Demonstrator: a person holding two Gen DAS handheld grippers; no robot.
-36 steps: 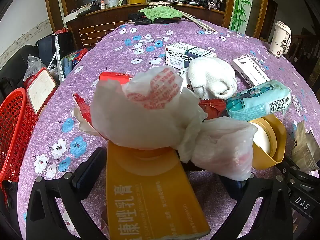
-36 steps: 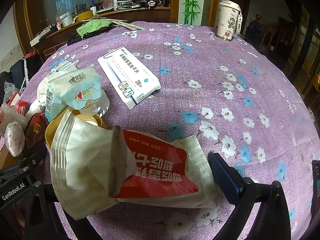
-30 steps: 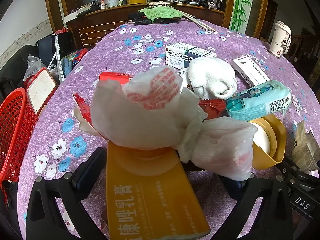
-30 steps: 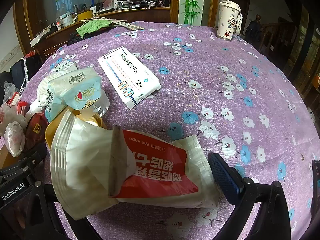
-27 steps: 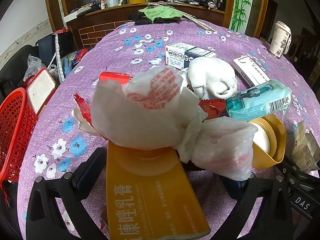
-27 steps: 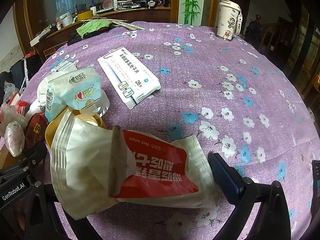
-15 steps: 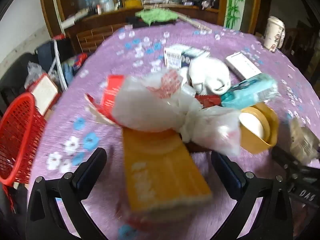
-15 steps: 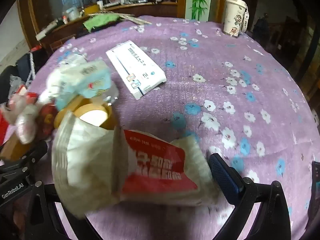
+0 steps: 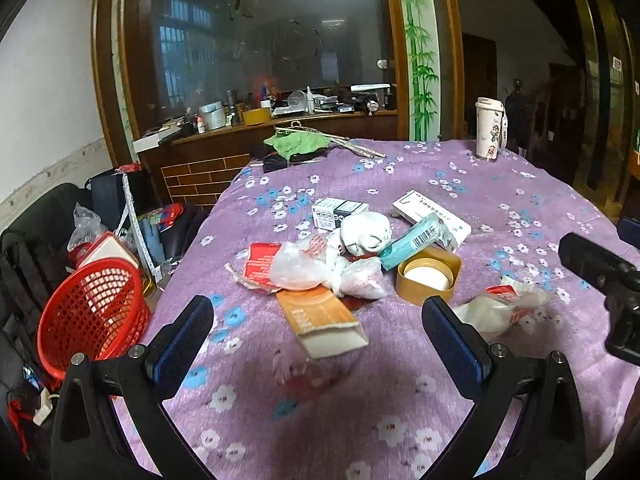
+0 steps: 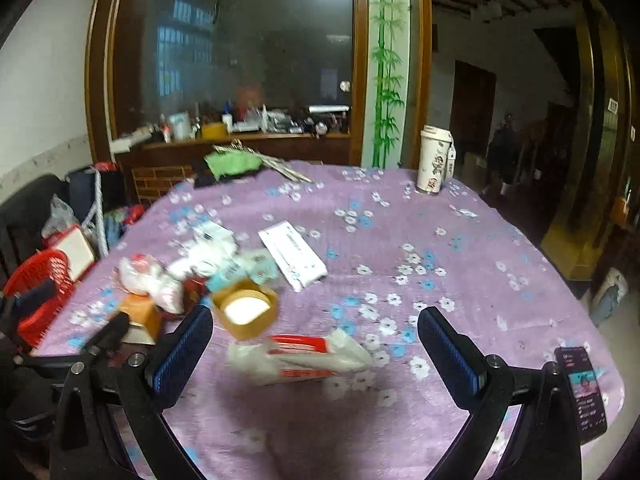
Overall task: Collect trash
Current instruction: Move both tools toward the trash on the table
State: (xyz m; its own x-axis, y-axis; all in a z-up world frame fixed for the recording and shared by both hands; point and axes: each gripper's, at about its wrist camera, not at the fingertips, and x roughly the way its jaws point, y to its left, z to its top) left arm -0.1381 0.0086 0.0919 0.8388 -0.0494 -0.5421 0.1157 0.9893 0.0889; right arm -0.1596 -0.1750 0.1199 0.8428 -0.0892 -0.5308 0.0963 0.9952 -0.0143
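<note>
A heap of trash lies on the purple flowered tablecloth (image 9: pixel 400 400): an orange carton (image 9: pixel 320 320), crumpled clear plastic bags (image 9: pixel 316 270), a white wad (image 9: pixel 366 232), a teal packet (image 9: pixel 416 236), a yellow round tub (image 9: pixel 428 280) and a red-and-white wet-wipe wrapper (image 9: pixel 500 304) (image 10: pixel 304 356). My left gripper (image 9: pixel 318 340) hangs open above the table, just short of the carton. My right gripper (image 10: pixel 316 344) is open too, raised over the wrapper. Both hold nothing. A red mesh basket (image 9: pixel 92 316) stands beside the table at the left.
Two flat medicine boxes (image 9: pixel 430 216) (image 9: pixel 338 212) lie behind the heap. A white lidded cup (image 9: pixel 490 128) stands at the far right of the table and a green cloth (image 9: pixel 298 144) at the far edge. A phone (image 10: pixel 582 392) lies at the right edge. Bags crowd the floor near the basket.
Both grippers have pulled up and back from the table, so the trash now looks small and lies ahead of the fingers. The trash itself has not moved.
</note>
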